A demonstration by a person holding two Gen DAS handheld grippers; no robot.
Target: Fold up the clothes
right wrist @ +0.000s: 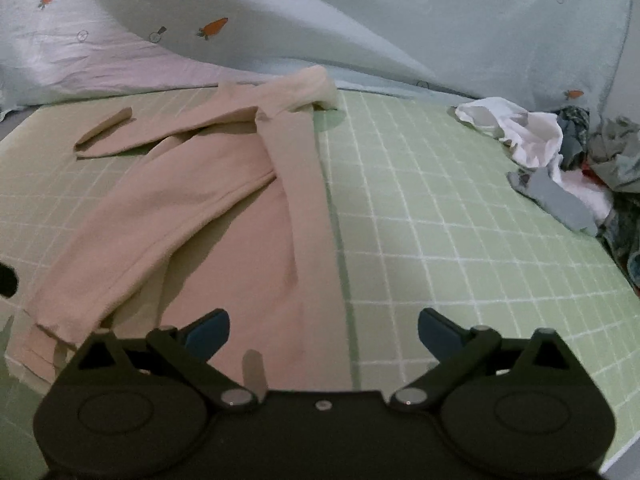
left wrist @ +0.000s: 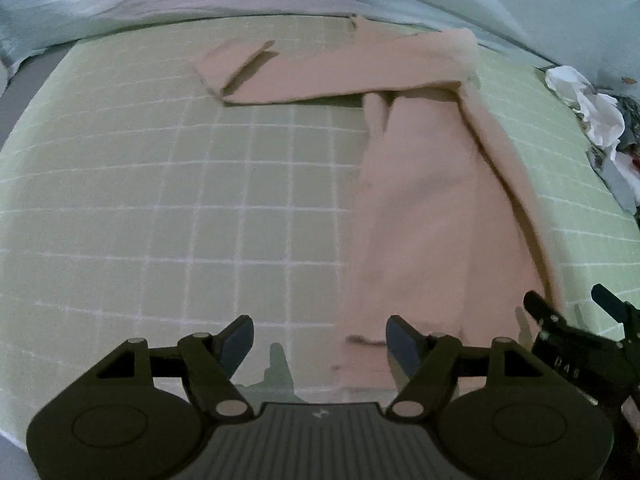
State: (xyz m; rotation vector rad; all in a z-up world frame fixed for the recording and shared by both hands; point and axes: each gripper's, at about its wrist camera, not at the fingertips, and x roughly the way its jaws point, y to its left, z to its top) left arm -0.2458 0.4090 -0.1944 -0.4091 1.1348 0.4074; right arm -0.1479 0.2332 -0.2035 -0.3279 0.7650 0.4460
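A pale pink long-sleeved garment [left wrist: 432, 208] lies on the green grid mat [left wrist: 160, 200]. Its right side is folded inward along the body, and one sleeve [left wrist: 304, 76] stretches out to the left at the far end. My left gripper [left wrist: 320, 344] is open just above the mat at the garment's near left hem, holding nothing. In the right wrist view the same garment [right wrist: 240, 220] fills the left half, and my right gripper [right wrist: 323, 332] is open over its near right edge, empty. The right gripper [left wrist: 572, 312] also shows at the lower right of the left wrist view.
A heap of unfolded clothes [right wrist: 560, 160], white and grey among them, sits at the mat's [right wrist: 460, 240] far right edge. A light blue bedsheet [right wrist: 360, 40] with carrot prints rises behind the mat. Bare mat lies left and right of the garment.
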